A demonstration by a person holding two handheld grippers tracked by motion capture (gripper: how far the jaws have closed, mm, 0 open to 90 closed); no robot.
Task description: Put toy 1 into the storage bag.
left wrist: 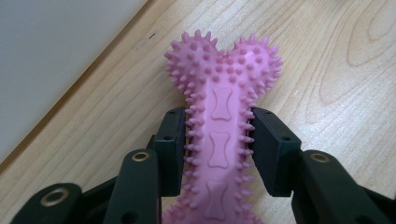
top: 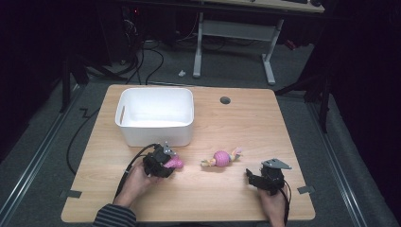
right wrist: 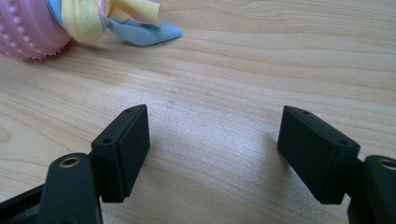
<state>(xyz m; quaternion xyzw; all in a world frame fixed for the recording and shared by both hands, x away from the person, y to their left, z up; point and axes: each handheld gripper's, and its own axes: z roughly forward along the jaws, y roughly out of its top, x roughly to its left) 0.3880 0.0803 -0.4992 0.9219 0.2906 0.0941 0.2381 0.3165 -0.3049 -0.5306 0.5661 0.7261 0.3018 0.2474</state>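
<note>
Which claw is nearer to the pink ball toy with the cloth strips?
Right, but narrowly. The right claw sits open on the near right of the ball toy, apart from it. The left claw is on its left, shut on the pink spiky bone.

Left gripper: black body showing a small grey three-cornered plate on top, nearest the white bin; a black cable is trailing from it. Its fingers are showing flat rectangular black pads, small screw holes and brass-ringed pivots. Right gripper: black, farther from the bin, wearing a larger grey plate; black cable running back. The person's left arm is wearing a dark, thinly striped sleeve.
</note>
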